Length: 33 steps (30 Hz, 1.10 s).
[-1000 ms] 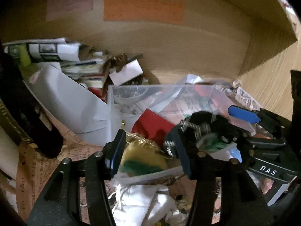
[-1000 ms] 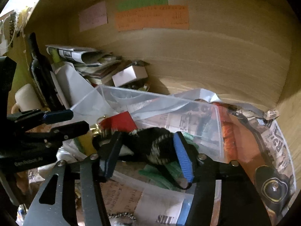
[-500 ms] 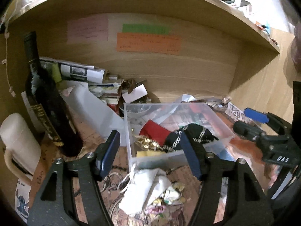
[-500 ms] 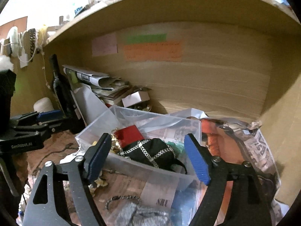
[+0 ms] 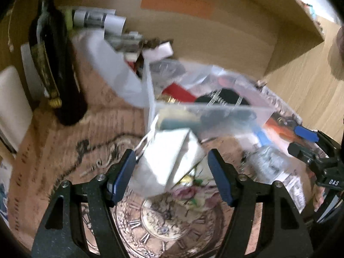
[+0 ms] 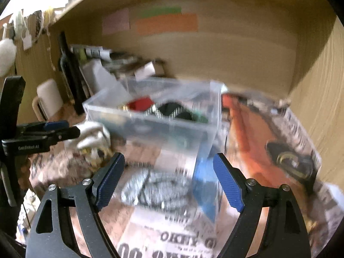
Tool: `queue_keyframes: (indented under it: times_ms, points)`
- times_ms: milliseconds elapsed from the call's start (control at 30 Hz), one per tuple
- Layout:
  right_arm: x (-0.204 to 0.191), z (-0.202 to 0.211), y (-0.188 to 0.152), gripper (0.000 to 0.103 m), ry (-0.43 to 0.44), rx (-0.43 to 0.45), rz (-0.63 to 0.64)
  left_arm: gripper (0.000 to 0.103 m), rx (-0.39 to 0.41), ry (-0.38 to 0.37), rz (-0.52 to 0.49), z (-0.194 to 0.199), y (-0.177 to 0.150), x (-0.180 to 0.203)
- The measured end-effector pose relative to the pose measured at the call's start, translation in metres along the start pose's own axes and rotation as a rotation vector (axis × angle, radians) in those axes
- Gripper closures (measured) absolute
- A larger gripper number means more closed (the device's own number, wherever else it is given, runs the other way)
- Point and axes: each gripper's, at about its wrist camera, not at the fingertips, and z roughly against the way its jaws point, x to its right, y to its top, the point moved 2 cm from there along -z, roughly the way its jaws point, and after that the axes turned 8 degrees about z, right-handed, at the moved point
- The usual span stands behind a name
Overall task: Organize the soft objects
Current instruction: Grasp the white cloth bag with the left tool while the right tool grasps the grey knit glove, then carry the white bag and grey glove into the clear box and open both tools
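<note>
A clear plastic bin [image 5: 206, 111] [image 6: 150, 126] stands on the shelf and holds a red item [image 5: 178, 91] [image 6: 140, 103] and a black chain-trimmed pouch [image 5: 223, 99] [image 6: 172, 109]. In front of the bin lies a white cloth pouch [image 5: 169, 161]. My left gripper [image 5: 171, 169] hangs open just above it, its pads on either side without pressing. My right gripper [image 6: 169, 178] is open over a grey patterned soft piece [image 6: 157, 189] on newspaper. Each gripper shows in the other's view, the right gripper [image 5: 305, 142] and the left gripper [image 6: 58, 129]. Both views are blurred.
A dark bottle [image 5: 53, 64] and a white mug [image 6: 48, 99] stand at the left. Stacked papers [image 5: 120, 36] sit behind the bin. Newspaper with an orange car print [image 6: 258, 139] covers the right. A clock-patterned sheet [image 5: 163, 217] lies in front. Wooden walls close the back and right.
A second ago the left jaws held a gold pouch and the right jaws the black chain pouch over the bin. Both let go, opened, and drew back and down to the items in front.
</note>
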Motion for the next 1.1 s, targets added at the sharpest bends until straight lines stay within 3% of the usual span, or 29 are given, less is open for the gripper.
queue_keyframes:
  times_ms: [233, 367, 500, 567, 733, 1100]
  points:
    - [0.004, -0.028, -0.029, 0.022, 0.053, -0.105, -0.071, 0.034, -0.033, 0.003, 0.021, -0.015, -0.010, -0.008]
    - [0.004, -0.031, -0.035, 0.043, 0.102, -0.118, -0.094, 0.045, -0.041, -0.015, 0.020, -0.020, -0.012, -0.008]
    - [0.003, -0.030, -0.039, 0.051, 0.110, -0.117, -0.088, 0.061, -0.064, -0.021, 0.018, -0.029, -0.014, -0.007]
    - [0.003, -0.028, -0.039, 0.064, 0.114, -0.112, -0.091, 0.065, -0.062, -0.022, 0.023, -0.030, -0.015, -0.007]
    - [0.009, -0.017, -0.035, 0.079, 0.083, -0.059, -0.123, 0.081, -0.049, -0.030, -0.002, -0.019, -0.016, 0.001]
    - [0.017, 0.016, -0.013, 0.080, 0.043, 0.037, -0.103, 0.084, 0.089, -0.057, -0.004, 0.036, -0.001, 0.013]
